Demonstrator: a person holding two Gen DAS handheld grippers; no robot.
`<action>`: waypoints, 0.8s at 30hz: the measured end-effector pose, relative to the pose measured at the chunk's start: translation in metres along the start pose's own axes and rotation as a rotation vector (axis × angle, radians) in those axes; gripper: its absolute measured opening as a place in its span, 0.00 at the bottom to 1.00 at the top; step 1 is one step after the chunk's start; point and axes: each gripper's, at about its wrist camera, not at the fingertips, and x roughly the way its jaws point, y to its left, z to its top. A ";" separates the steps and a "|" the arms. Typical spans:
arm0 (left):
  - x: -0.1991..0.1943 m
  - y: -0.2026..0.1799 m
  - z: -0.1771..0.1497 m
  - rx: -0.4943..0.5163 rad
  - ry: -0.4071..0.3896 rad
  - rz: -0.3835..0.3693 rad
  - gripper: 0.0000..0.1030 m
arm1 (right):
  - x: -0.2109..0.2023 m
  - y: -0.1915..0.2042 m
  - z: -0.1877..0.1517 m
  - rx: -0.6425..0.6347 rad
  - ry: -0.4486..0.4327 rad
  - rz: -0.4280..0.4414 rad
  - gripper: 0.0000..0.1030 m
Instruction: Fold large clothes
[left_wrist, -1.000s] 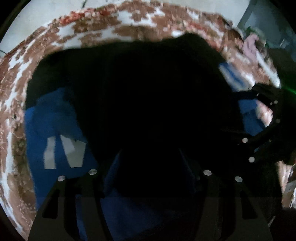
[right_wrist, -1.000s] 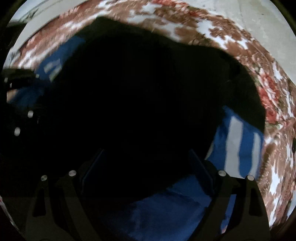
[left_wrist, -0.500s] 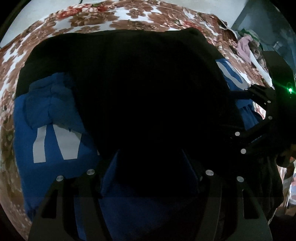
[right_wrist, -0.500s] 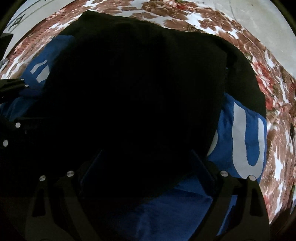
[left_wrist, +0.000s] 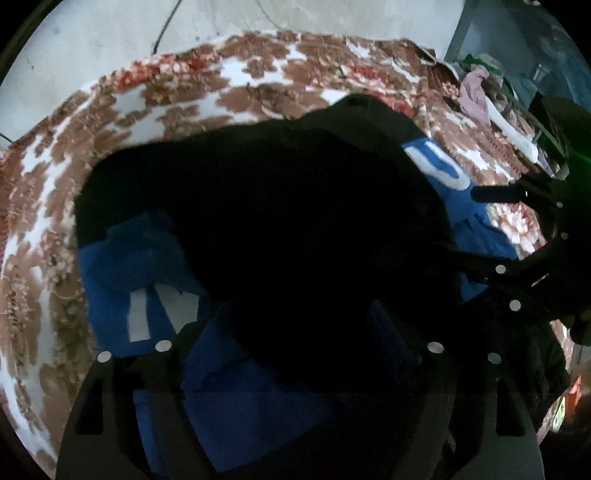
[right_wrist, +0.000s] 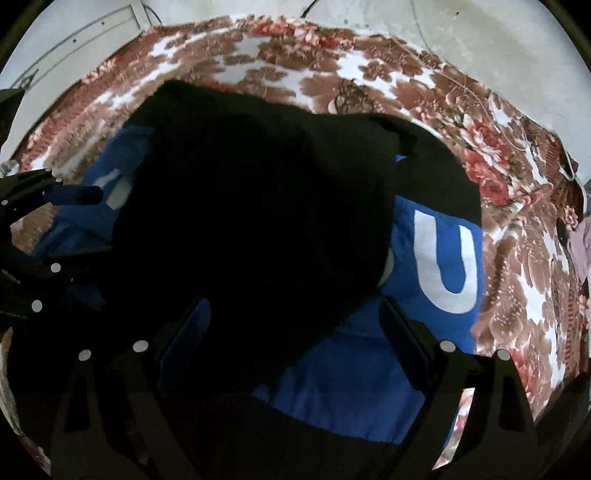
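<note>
A large garment lies spread on the floral bedspread (left_wrist: 221, 85), its black part (left_wrist: 295, 221) folded over a blue part (left_wrist: 125, 280) with white letters. In the right wrist view the black cloth (right_wrist: 258, 203) fills the middle and a white "U" (right_wrist: 443, 258) shows on the blue. My left gripper (left_wrist: 295, 325) hangs over the garment's near edge, its jaws opening, and no cloth is pinched between them. My right gripper (right_wrist: 295, 325) stands open above the black and blue cloth, its pads (right_wrist: 402, 332) not pressing on it. Each gripper shows in the other's view: right gripper (left_wrist: 465, 227), left gripper (right_wrist: 99, 221).
The bedspread (right_wrist: 295, 55) runs on beyond the garment up to a pale wall (left_wrist: 110, 37). At the far right lie a pink cloth (left_wrist: 476, 92) and other clutter beside the bed. Flowered cover shows to the right of the blue cloth (right_wrist: 517, 258).
Both grippers have lifted away from the garment, so more bedspread and wall show. The left gripper's fingers stand wider apart than before. The garment stays flat.
</note>
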 end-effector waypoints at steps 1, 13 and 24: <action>-0.007 -0.002 -0.001 -0.004 -0.012 0.011 0.84 | -0.005 -0.001 -0.002 0.005 -0.009 0.004 0.92; -0.091 -0.055 -0.058 -0.033 -0.053 0.199 0.95 | -0.091 -0.011 -0.069 0.051 -0.104 0.048 0.95; -0.168 -0.049 -0.180 -0.237 0.070 0.242 0.95 | -0.129 -0.042 -0.160 0.112 0.033 0.025 0.95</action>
